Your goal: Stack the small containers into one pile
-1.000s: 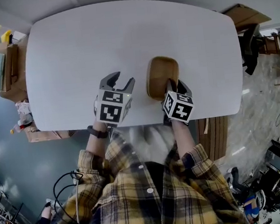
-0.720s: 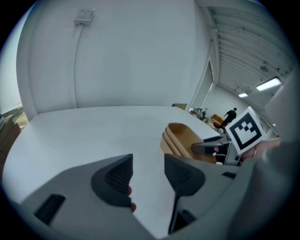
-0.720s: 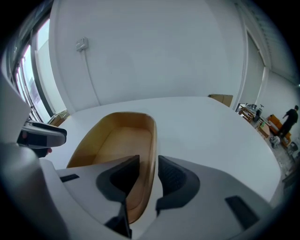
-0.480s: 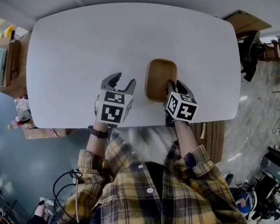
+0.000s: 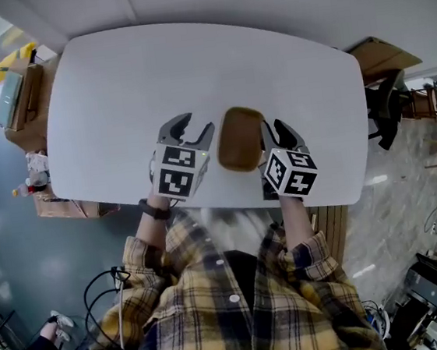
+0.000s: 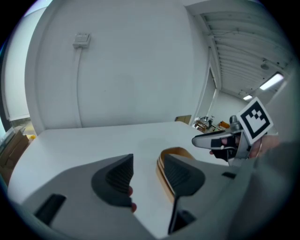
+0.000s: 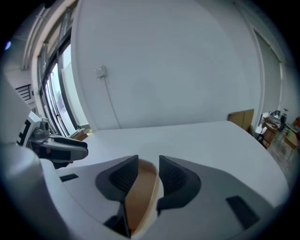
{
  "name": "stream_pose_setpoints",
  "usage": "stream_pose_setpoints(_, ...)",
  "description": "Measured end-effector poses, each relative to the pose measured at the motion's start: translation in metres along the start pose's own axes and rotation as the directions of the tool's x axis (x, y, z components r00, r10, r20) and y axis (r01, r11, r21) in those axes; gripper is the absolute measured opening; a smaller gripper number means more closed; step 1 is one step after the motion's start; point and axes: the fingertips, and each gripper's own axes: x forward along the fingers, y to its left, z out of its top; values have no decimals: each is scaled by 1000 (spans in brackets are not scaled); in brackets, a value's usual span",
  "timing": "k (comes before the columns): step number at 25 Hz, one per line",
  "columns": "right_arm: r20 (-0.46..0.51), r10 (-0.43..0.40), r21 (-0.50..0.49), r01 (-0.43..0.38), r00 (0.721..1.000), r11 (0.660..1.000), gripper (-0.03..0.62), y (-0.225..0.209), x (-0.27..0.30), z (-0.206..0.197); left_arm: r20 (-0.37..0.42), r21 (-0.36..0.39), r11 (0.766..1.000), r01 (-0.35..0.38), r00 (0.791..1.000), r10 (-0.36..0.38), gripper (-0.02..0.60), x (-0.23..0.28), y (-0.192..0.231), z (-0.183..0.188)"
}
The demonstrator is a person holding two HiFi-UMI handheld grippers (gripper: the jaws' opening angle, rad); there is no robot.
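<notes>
A brown wooden container (image 5: 239, 138), with layered rims like a nested pile (image 6: 176, 151), sits on the white table (image 5: 190, 64) near its front edge, between my two grippers. My right gripper (image 5: 274, 129) is at its right side. The container's wall (image 7: 140, 201) stands between the pads while the jaws are opening. The left pad lies along the wall, and a thin gap shows at the right pad. My left gripper (image 5: 192, 126) hovers just left of the container, open with nothing in it (image 6: 147, 161).
Cardboard boxes (image 5: 14, 99) stand on the floor left of the table. More cardboard (image 5: 381, 54) and a dark chair (image 5: 386, 100) are at the right. The table's front edge runs right under both grippers.
The container has shifted left and toward the person, and the right gripper now sits at its right side rather than its near rim. The left gripper has barely moved.
</notes>
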Motion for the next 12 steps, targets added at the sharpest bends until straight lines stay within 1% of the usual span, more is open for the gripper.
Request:
stream_pose_setpoints(3,77,82,-41,-79,994,996,130,11,-6,34,61,4,999,-36,998,36,210,-7,-5,22)
stream_pose_setpoints(7,167,191,-97,-177,967,980,129,28,-20,76,145,18,997,-79,987,76,185,-19,-13,56)
stream_pose_setpoints(9,216,263,-117,-243,940,963,129,40,-33,98,186,26,996,-91,979,84,170,-28,-18,73)
stream_pose_setpoints(12,300,378,-139,-352,876,926,129,62,-57,131,252,21,995,-94,964,85,133,-43,-27,95)
